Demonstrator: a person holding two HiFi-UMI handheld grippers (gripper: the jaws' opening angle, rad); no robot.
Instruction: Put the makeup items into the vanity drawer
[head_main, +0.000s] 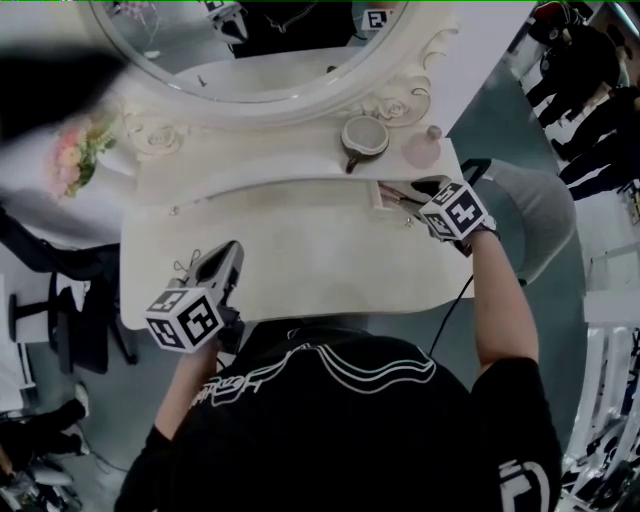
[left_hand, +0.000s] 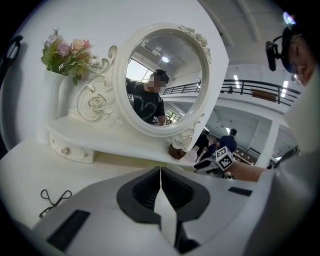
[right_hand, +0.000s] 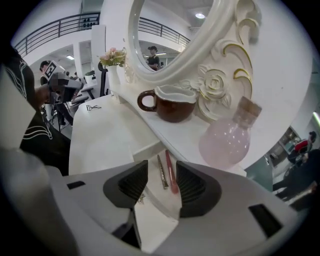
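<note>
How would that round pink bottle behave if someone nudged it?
The pink bottle looks like glass, probably fragile and slippery. Its round belly under a narrow corked neck suggests it might tip or roll. It stands near the end of the shelf, so a push could drop it.

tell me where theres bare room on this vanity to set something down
The tabletop middle is bare, between the left tool and the open drawer. The shelf left of the cup is free too. Crowded: right end, with cup, pink bottle and right tool.

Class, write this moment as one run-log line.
left gripper shut, empty | right gripper open above drawer | silver pencil, pink stick lying in drawer
</note>
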